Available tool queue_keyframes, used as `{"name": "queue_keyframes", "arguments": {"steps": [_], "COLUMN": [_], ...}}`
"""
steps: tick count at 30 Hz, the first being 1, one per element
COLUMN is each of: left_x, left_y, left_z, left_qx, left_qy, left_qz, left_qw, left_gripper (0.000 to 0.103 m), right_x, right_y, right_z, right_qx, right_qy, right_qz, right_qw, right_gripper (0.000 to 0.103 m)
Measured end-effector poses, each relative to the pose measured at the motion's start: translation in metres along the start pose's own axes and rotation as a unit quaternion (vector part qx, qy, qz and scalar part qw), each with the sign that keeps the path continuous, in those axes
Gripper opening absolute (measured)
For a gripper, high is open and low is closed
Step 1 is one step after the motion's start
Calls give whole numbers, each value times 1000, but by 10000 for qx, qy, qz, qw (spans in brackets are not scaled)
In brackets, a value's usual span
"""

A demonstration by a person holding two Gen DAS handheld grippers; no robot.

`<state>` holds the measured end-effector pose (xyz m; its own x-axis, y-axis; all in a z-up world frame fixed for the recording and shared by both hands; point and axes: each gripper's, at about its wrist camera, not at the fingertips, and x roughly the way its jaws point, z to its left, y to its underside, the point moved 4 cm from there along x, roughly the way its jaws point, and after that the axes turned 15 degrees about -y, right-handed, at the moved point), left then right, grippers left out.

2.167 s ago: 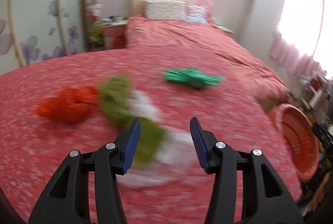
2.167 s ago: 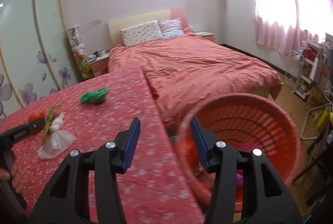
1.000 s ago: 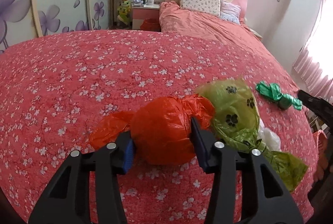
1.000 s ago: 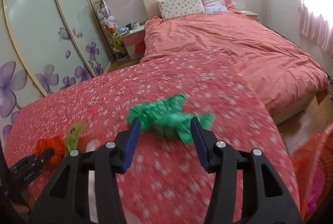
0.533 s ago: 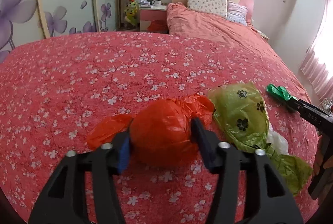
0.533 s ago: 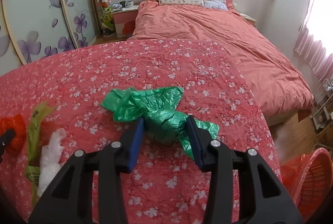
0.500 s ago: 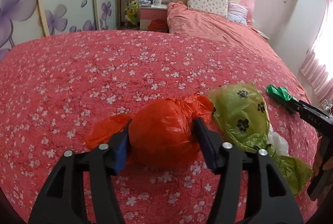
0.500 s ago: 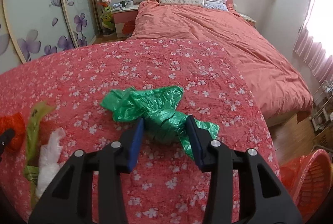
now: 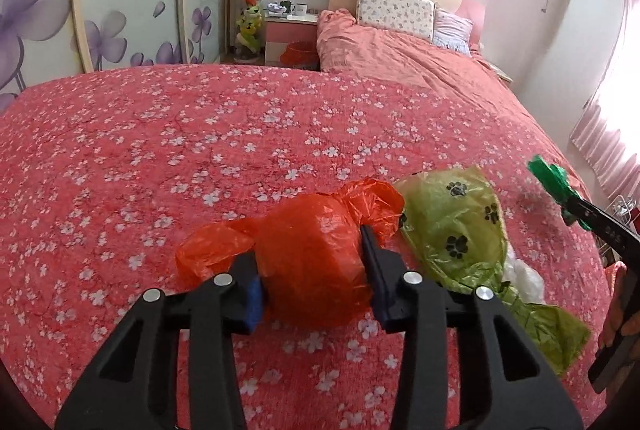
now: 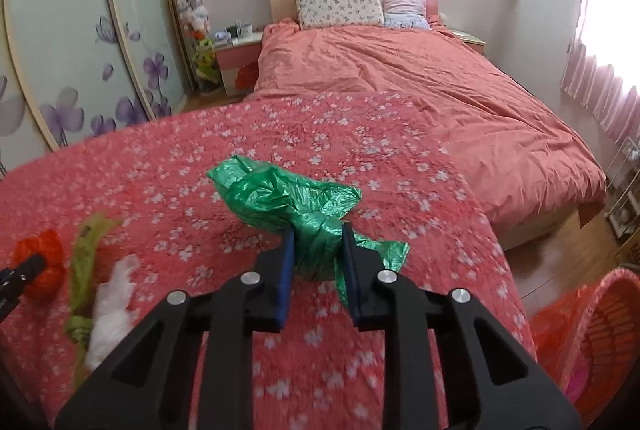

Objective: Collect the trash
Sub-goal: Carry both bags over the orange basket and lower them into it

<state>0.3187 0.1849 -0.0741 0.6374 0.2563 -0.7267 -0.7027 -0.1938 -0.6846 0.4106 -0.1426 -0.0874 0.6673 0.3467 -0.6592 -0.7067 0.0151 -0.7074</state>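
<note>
My left gripper point(image 9: 312, 278) is shut on an orange plastic bag ball point(image 9: 312, 262) that rests on the red flowered cloth point(image 9: 200, 150). A green paw-print bag point(image 9: 460, 230) with a white bag point(image 9: 524, 280) lies just right of it. My right gripper point(image 10: 318, 262) is shut on a crumpled green bag point(image 10: 288, 202) and holds it a little above the cloth. The right gripper and green bag also show at the right edge of the left wrist view point(image 9: 560, 190). An orange basket point(image 10: 600, 334) stands at the lower right in the right wrist view.
The flowered cloth ends at an edge on the right, with wood floor point(image 10: 560, 258) beyond. A bed with a pink duvet point(image 10: 420, 90) and pillows stands behind. Sliding wardrobe doors point(image 9: 80, 10) line the left, with a nightstand point(image 9: 288, 30) by the bed.
My right gripper has squeezed tighter on the green bag and lifted it off the cloth. My left gripper has closed in on the orange bag, which stays in place.
</note>
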Motion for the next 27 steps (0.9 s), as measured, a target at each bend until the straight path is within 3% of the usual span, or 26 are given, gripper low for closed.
{"name": "queue_keyframes", "arguments": {"steps": [12, 20, 27], "left_x": [-81, -150, -190], "left_y": [-12, -13, 5], "left_z": [-3, -46, -100], "left_qx": [-87, 165, 551], "left_qy": [108, 512, 965], "left_qz": [-530, -979, -1193], "left_qw": [9985, 9937, 9866], "left_gripper": [42, 42, 42], "right_x": [-116, -193, -244], "right_y": [9, 27, 51], "right_z": [-8, -25, -48], "right_qx": [496, 784, 913], "right_qy": [-228, -248, -46], "right_qz": [-705, -1176, -1439], "right_qw": [9960, 9896, 9854], "right_gripper": [23, 23, 23]}}
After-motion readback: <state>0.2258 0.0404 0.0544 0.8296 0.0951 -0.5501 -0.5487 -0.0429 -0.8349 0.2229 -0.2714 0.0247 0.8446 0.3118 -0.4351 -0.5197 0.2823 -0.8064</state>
